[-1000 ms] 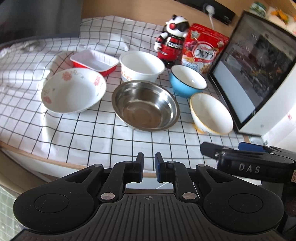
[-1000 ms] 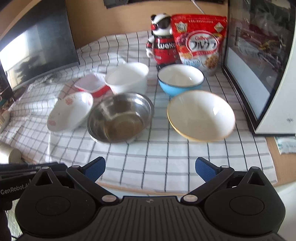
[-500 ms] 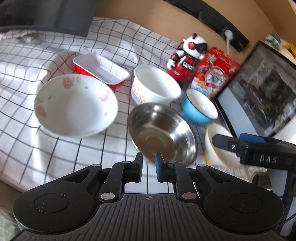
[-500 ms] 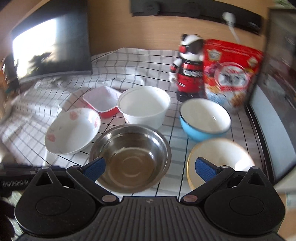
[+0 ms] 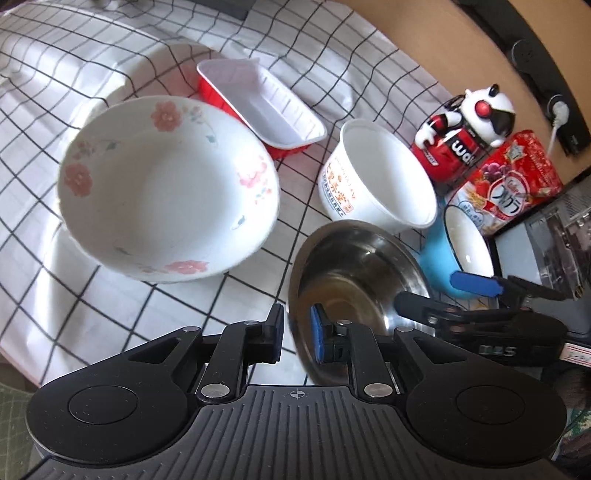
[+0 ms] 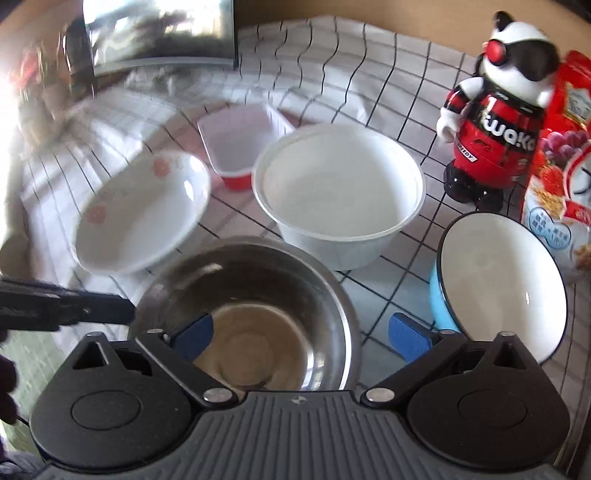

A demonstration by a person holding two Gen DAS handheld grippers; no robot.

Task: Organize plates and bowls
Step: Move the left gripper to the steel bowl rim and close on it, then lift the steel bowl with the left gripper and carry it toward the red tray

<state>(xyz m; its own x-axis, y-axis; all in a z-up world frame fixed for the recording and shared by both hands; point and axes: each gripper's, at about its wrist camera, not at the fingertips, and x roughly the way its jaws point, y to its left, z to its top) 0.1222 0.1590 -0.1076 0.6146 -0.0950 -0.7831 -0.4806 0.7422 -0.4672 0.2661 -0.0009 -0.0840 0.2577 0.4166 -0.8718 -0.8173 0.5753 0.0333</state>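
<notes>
A steel bowl (image 5: 354,273) (image 6: 251,295) sits mid-cloth, with a floral bowl (image 5: 166,192) (image 6: 144,214) to its left. Behind it stands a white paper bowl (image 5: 384,181) (image 6: 340,192), and a blue bowl (image 5: 465,240) (image 6: 498,284) is on its right. My left gripper (image 5: 295,332) (image 6: 125,314) has its jaws almost together. The steel bowl's left rim lines up with that slit, and contact is unclear. My right gripper (image 6: 301,334) (image 5: 443,295) is closing, still wide. It straddles the steel bowl's right rim, one pad inside and one outside, neither pressing.
A red tray (image 5: 262,107) (image 6: 240,144) lies at the back left on the checked cloth (image 5: 110,295). A toy robot (image 5: 465,136) (image 6: 498,122) and a cereal bag (image 5: 509,184) (image 6: 561,184) stand behind the blue bowl. A dark screen (image 6: 159,33) stands at the far left.
Both grippers dropped in close over the steel bowl and rolled. The right jaws narrowed a little and the left slit widened slightly. The yellow-rimmed bowl has gone out of view.
</notes>
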